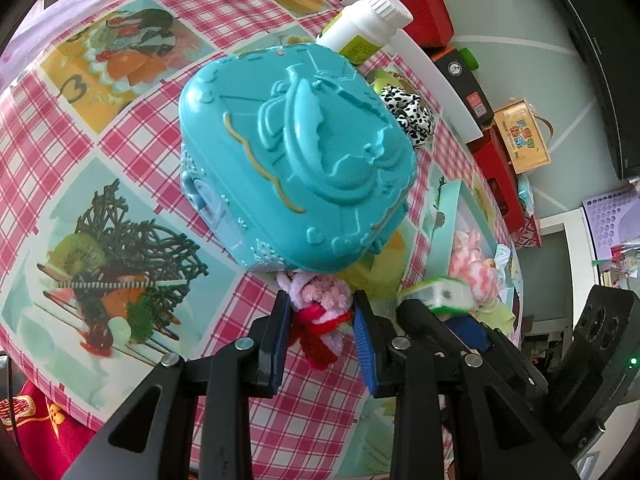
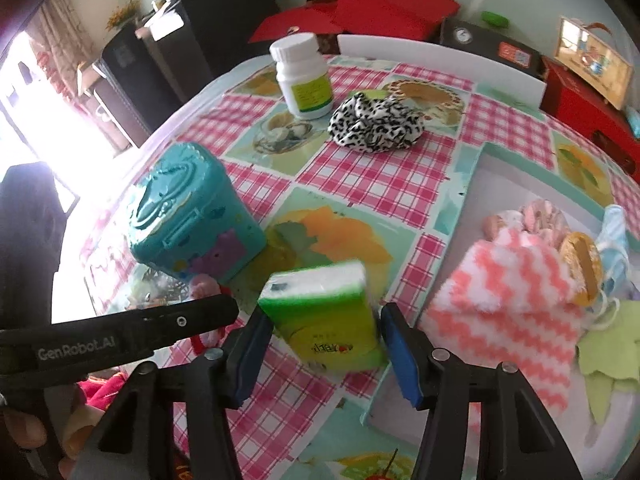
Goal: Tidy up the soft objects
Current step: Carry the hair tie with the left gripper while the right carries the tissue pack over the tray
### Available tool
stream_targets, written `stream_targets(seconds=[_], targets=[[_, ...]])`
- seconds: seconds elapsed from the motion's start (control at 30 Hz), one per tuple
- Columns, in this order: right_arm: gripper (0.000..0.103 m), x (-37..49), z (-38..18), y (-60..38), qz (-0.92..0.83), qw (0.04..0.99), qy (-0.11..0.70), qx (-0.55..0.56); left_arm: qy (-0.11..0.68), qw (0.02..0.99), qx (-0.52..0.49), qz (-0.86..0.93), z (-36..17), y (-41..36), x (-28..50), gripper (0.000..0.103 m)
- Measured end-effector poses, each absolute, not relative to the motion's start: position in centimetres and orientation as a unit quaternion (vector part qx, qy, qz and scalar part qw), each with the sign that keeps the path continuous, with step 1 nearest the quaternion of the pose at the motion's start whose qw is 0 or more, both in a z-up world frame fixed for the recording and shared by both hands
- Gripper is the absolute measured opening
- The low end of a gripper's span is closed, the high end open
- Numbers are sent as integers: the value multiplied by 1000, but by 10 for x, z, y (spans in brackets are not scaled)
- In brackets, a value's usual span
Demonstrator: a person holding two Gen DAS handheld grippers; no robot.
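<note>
My left gripper (image 1: 322, 312) is shut on a pink and red plush toy (image 1: 320, 304), just in front of a teal plastic case (image 1: 296, 160) on the tablecloth. My right gripper (image 2: 324, 336) is shut on a green and white tissue pack (image 2: 324, 312), held just left of a shallow tray (image 2: 476, 184). The tray holds a pink-and-white zigzag sock (image 2: 508, 296) and other soft items. A leopard-print scrunchie (image 2: 376, 122) lies on the cloth behind; it also shows in the left wrist view (image 1: 408, 110). The tissue pack (image 1: 440, 294) shows there too.
A white pill bottle (image 2: 306, 76) stands at the table's far side, next to the scrunchie. A white board (image 2: 440, 60) lines the back edge. Red boxes (image 2: 384, 8) and a wooden box (image 2: 592, 68) sit beyond the table. The teal case (image 2: 188, 216) is left of my right gripper.
</note>
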State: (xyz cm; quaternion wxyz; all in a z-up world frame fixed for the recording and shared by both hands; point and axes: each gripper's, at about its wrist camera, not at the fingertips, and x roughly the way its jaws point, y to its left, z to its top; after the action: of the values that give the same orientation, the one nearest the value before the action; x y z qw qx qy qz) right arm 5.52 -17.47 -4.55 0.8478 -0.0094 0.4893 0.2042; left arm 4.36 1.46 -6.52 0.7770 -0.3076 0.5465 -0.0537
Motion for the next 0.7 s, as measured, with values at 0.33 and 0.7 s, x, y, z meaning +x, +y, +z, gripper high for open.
stream_targets(seconds=[0.33,0.7], targets=[[52,53,-44,-176,207,852,481,-5,546,780,-301,-49,-64,8,44,31],[52,42,-18,-193,212,871,442,25,529,795,-293,-56,-47,3,43,31]])
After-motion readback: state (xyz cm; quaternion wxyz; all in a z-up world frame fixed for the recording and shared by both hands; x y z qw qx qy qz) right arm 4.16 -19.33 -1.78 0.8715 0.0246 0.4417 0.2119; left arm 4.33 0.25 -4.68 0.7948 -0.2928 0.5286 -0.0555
